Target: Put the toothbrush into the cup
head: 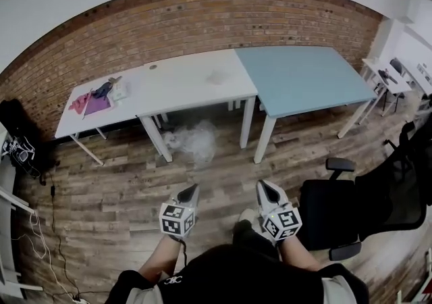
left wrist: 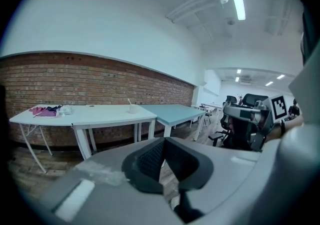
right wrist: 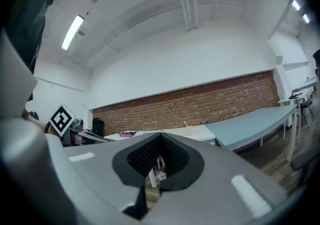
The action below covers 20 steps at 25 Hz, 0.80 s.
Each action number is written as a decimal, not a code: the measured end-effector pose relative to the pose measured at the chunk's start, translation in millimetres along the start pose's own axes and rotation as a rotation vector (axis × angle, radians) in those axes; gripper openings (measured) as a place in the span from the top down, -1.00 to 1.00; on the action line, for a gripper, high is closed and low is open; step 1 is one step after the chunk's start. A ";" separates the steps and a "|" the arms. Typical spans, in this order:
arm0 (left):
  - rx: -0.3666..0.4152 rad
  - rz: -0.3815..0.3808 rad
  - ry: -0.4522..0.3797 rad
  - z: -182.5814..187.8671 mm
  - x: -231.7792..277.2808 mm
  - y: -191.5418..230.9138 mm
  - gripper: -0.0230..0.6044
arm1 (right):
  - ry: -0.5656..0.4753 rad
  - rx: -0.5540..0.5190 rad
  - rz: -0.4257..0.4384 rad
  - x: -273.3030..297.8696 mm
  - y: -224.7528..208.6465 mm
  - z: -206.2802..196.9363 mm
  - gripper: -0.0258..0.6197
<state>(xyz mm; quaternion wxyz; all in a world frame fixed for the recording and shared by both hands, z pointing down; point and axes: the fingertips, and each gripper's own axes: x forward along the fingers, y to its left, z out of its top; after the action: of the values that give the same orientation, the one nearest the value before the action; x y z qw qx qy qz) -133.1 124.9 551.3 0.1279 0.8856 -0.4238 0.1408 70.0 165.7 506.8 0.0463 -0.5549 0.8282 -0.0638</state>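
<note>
A small white cup [head: 217, 78] stands on the white table [head: 175, 86], near its right end and far ahead of me. A thin stick, which may be the toothbrush, rises from the cup [left wrist: 132, 109]; it is too small to tell for sure. The right gripper view shows the same cup [right wrist: 189, 130] on the table. My left gripper [head: 193, 190] and right gripper [head: 262, 186] hang side by side over the wooden floor, well short of the tables. Both have their jaws together with nothing between them, as the left gripper [left wrist: 164, 140] and right gripper [right wrist: 160, 135] views show.
A light-blue table [head: 304, 80] adjoins the white one on the right. Pink and purple cloths [head: 94, 101] lie at the white table's left end. A black office chair [head: 364, 208] stands close on my right. Cables [head: 40, 228] run along the floor at left. A brick wall [head: 202, 19] lies behind.
</note>
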 end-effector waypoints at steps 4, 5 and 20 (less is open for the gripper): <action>-0.013 0.000 -0.023 -3.6 -17.8 -7.6 0.91 | -0.033 0.009 -0.047 -24.6 3.0 12.1 0.90; -0.015 0.002 -0.034 -1.3 -20.8 -9.7 0.91 | -0.036 -0.003 -0.052 -27.5 3.2 16.7 0.90; -0.018 0.035 -0.036 11.6 -13.4 -71.8 0.91 | 0.038 -0.106 0.084 -50.4 -15.0 34.9 0.91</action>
<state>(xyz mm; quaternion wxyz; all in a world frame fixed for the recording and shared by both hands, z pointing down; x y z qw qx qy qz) -83.0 174.1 528.0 0.1258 0.8793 -0.4425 0.1230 108.0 204.8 475.0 0.0037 -0.5200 0.8537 -0.0287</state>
